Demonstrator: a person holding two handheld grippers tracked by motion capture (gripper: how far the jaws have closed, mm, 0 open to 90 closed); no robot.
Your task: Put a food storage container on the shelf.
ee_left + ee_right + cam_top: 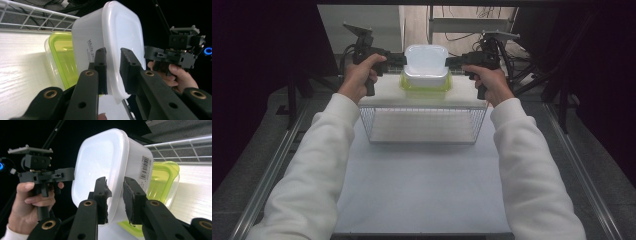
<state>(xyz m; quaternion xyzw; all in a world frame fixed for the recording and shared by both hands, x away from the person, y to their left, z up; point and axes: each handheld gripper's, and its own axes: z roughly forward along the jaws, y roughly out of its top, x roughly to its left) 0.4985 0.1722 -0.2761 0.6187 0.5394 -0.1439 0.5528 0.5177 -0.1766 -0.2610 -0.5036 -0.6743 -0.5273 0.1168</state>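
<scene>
A white plastic container (426, 62) sits on top of a clear container with a green lid (426, 86), both on a white shelf board (379, 96). My left gripper (402, 60) holds the white container's left rim and my right gripper (451, 61) holds its right rim. In the left gripper view the jaws (113, 67) straddle the lid edge of the white container (120, 32), with the green lid (62, 55) behind. The right gripper view shows my right gripper (116, 195) clamped on the same container (100, 162), beside the green lid (165, 177).
The shelf board rests on a white wire basket (422, 125) at the far end of a white table sheet (422, 185). Metal rails (277, 165) run along both sides. Dark stands and cables crowd the back corners.
</scene>
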